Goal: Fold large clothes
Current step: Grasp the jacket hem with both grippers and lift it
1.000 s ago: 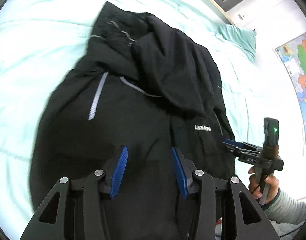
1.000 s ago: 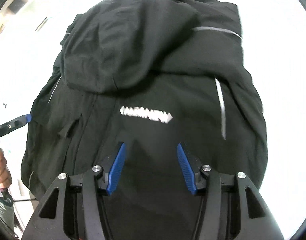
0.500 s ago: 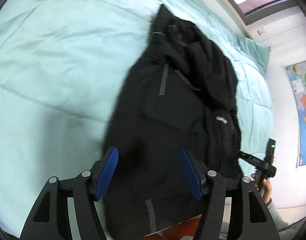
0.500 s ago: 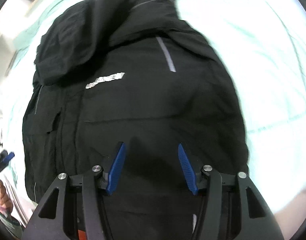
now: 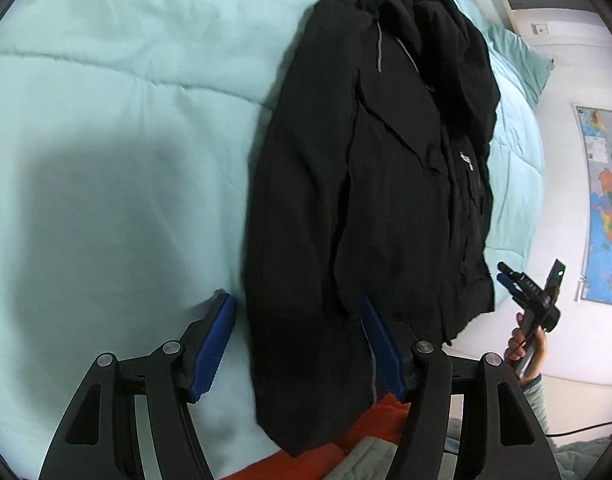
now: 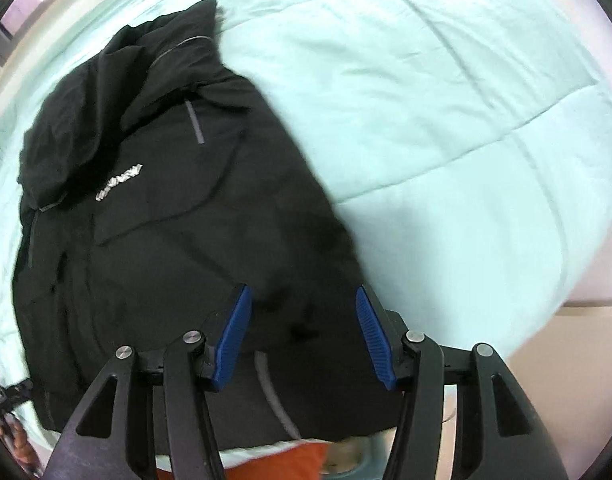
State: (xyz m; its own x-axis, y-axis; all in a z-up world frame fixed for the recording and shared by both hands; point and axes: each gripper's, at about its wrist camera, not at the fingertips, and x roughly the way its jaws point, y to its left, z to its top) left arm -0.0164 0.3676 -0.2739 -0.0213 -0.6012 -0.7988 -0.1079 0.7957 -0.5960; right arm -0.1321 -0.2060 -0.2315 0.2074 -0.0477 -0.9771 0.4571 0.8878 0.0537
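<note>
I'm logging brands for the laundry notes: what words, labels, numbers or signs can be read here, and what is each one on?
White chest print on the black jacket: lettering, too blurred to read.
Wall map: its labels are too small to read.
Small wall plate near the window: no legible marking.
Nothing else carries text.

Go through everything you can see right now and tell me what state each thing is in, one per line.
black jacket: lying on the bed, sleeves folded in, hood bunched at the top
left gripper: open, jaws have just been opening, hem beneath them, nothing pinched
right gripper: open, jaws have just been opening, above the jacket's lower edge
light green comforter: spread over the bed
wall map: hanging flat
</note>
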